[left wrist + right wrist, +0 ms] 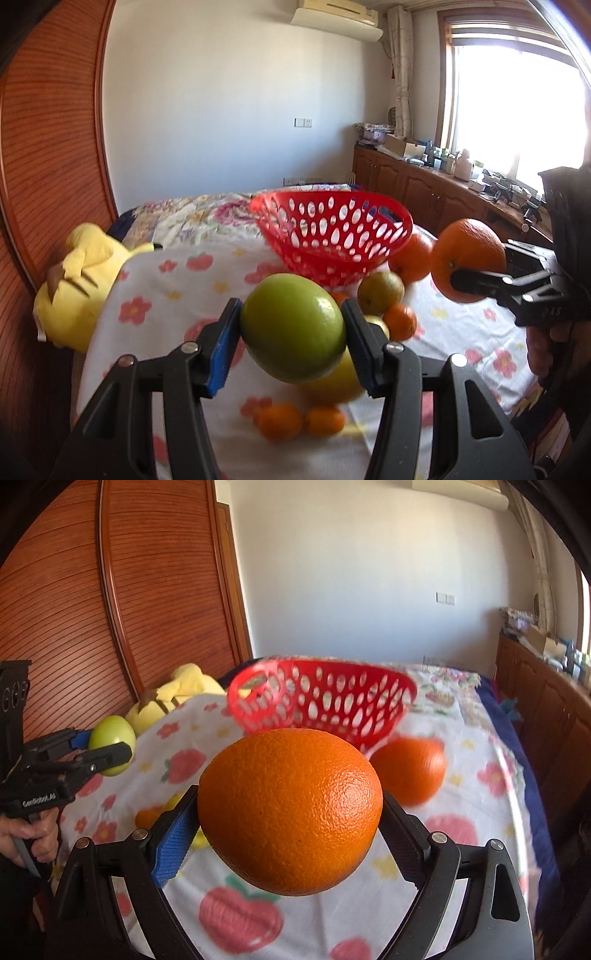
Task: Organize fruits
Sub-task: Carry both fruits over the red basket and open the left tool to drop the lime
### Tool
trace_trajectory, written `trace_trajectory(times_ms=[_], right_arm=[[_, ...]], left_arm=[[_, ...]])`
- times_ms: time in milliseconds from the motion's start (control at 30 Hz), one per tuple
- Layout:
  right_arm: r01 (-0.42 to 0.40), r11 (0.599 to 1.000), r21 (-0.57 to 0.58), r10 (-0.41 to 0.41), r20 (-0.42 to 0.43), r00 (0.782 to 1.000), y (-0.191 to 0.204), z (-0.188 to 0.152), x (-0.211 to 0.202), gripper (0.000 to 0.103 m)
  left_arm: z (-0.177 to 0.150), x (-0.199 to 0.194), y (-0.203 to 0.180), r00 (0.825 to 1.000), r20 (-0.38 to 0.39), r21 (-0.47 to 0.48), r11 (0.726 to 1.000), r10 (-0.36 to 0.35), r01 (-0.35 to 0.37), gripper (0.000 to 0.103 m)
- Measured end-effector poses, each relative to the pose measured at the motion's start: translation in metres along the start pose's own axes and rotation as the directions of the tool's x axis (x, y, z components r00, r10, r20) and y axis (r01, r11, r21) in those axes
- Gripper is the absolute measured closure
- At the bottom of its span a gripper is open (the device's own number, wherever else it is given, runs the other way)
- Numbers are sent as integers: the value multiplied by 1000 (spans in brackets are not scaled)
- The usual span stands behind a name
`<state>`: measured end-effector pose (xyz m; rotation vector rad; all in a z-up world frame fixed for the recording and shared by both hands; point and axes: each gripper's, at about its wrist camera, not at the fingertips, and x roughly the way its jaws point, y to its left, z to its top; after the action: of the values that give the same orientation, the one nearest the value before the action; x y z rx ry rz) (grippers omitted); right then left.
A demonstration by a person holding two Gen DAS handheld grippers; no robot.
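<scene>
Left tongs [291, 332] pinch a green apple [293, 326] between blue-edged pads, held above the bed. Right tongs [290, 827] pinch a large orange [290, 829], also held above the bed; the jaws stand wide around it.

On the floral sheet [177, 295] under the apple: two small mandarins [301, 421] side by side, a yellow fruit [334, 387] mostly hidden behind the apple, another mandarin [400, 321] and a brownish-green fruit [380, 291] just beyond it. A second orange [410, 770] lies on the sheet, touching or just beside the red perforated basket [332, 232].

The basket sits tilted on the bed, mouth up. Yellow plush toy [77, 288] lies at the bed's edge by the wooden wardrobe [51, 129]. Far back: a cluttered wooden cabinet [424, 184] under the window [509, 92].
</scene>
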<state>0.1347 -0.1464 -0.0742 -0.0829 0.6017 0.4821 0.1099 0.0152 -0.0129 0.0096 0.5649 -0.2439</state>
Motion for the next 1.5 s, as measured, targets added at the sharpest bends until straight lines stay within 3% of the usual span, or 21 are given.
trace_trajectory(times_ms=[267, 567, 967, 1400, 1500], right_arm=[[-4, 999, -52, 5, 15, 1000, -14, 54, 33, 10], [-21, 998, -62, 20, -25, 999, -31, 78, 76, 10], [-14, 990, -138, 2, -88, 996, -48, 91, 107, 10], [-30, 989, -144, 11, -129, 992, -55, 87, 126, 10], [-30, 989, -143, 11, -133, 991, -57, 86, 127, 10]], left_arm=[[43, 26, 2, 1000, 16, 26, 1000, -5, 5, 50], [79, 79, 5, 999, -25, 57, 998, -28, 29, 49], [85, 146, -27, 987, -151, 139, 987, -63, 85, 49], [82, 183, -38, 969, -244, 148, 986, -38, 76, 49], [86, 183, -41, 971, -235, 152, 985, -39, 76, 48]])
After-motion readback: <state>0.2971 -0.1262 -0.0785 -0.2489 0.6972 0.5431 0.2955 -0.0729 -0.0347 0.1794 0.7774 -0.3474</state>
